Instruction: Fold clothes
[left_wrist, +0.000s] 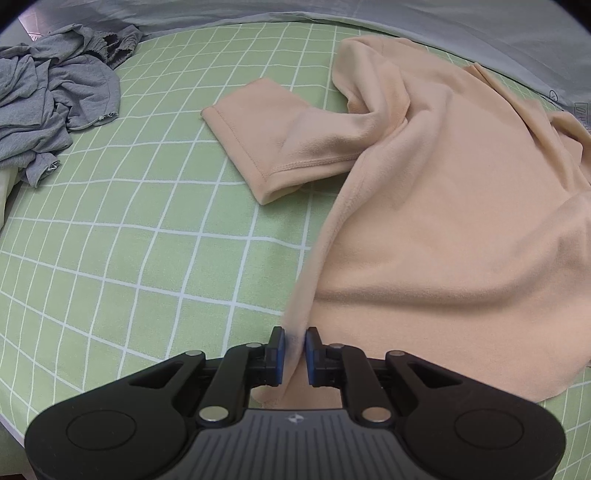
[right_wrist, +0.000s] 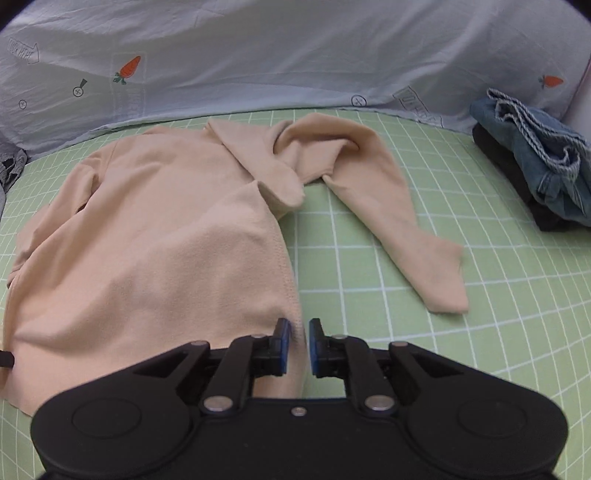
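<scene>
A peach long-sleeved top (left_wrist: 443, 221) lies spread on the green checked bed sheet (left_wrist: 129, 258). My left gripper (left_wrist: 294, 341) is shut on the top's bottom left hem corner, with cloth pinched between the blue pads. One sleeve (left_wrist: 266, 147) lies out to the left. In the right wrist view the same top (right_wrist: 155, 240) lies ahead, its other sleeve (right_wrist: 406, 229) bent out to the right. My right gripper (right_wrist: 299, 334) is shut on the bottom right hem corner, with the fabric edge between its pads.
A crumpled grey garment (left_wrist: 48, 96) lies at the far left of the bed. Folded jeans on a dark garment (right_wrist: 535, 162) sit at the right. A pale blue quilt with carrot prints (right_wrist: 295, 55) runs along the back.
</scene>
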